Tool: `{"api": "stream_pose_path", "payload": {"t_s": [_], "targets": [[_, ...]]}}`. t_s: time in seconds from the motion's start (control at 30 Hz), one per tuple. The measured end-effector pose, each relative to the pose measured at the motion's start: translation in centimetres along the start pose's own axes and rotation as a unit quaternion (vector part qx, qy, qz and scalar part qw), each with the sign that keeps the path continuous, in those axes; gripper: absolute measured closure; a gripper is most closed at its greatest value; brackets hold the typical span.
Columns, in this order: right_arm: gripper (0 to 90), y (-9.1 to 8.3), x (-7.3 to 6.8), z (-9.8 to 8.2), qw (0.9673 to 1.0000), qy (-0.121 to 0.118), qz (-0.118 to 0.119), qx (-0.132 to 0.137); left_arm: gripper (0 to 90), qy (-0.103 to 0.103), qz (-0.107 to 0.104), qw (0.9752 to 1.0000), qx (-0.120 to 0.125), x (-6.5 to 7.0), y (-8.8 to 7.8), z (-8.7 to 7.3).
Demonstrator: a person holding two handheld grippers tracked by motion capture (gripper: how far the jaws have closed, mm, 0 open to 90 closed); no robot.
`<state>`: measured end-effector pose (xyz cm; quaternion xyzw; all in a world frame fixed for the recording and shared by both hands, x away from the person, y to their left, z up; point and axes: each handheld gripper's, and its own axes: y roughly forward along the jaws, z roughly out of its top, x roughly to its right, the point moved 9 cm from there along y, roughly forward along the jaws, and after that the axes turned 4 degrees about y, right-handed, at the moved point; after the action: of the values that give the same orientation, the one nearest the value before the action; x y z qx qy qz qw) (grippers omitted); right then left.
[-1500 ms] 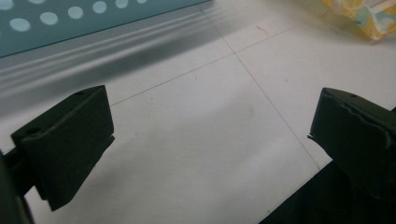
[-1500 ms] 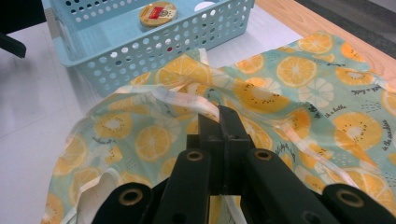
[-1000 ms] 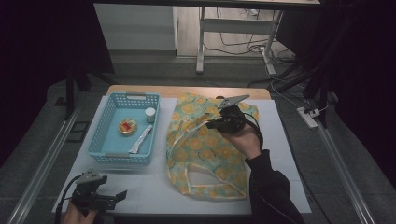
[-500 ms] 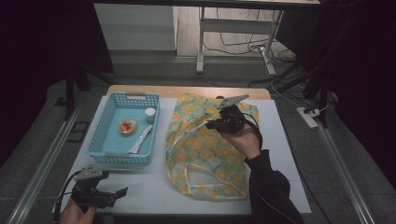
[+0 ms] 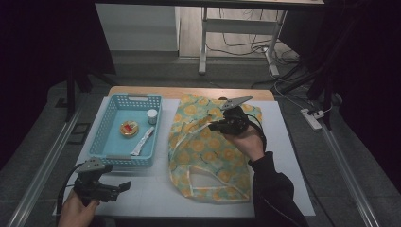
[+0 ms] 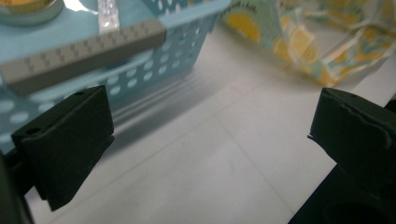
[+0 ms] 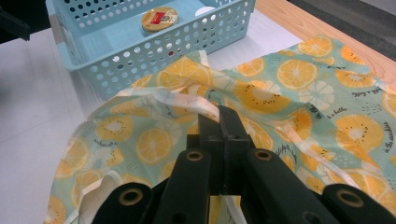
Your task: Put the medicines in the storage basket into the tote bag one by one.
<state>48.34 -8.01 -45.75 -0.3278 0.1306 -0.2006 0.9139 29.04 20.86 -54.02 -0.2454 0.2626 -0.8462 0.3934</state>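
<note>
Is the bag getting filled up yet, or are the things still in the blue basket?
Not yet. Done so far: the right gripper is shut on the fruit-print bag, pinching its pale edge and lifting it a little. In hand: the left gripper hangs open by the blue basket, holding nothing. Left: the round tin, the white packet and the small white jar all sit in the basket.

The right gripper (image 5: 213, 126), held in a raised hand on a dark-sleeved forearm, has its jaws pressed together, while the left gripper (image 5: 124, 187), low at the near edge, holds its jaws wide apart.
</note>
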Motion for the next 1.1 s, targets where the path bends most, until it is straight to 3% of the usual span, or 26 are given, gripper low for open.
{"api": "stream_pose_path", "payload": {"t_s": [0.13, 0.47, 0.67, 1.1], "targets": [[89.9, 0.1, 0.0, -0.1, 1.0, 0.001, 0.001, 0.0, 0.0, -0.016, -0.015, 0.9995, 0.023, -0.7, 0.0, 1.3], [89.9, 0.1, 0.0, 0.0, 1.0, -0.003, 0.0, 0.002, 0.1, -0.009, 0.001, 0.9999, 0.005, -2.0, 0.9, 2.5], [89.9, 0.0, -0.1, 0.0, 1.0, -0.004, 0.0, 0.003, 0.1, 0.007, 0.012, 0.9999, 0.001, -2.6, 1.5, 3.7], [89.9, -0.1, -0.1, 0.1, 1.0, -0.004, 0.001, 0.005, 0.0, 0.01, 0.033, 0.9992, -0.017, -5.0, 3.1, 5.8]]}}
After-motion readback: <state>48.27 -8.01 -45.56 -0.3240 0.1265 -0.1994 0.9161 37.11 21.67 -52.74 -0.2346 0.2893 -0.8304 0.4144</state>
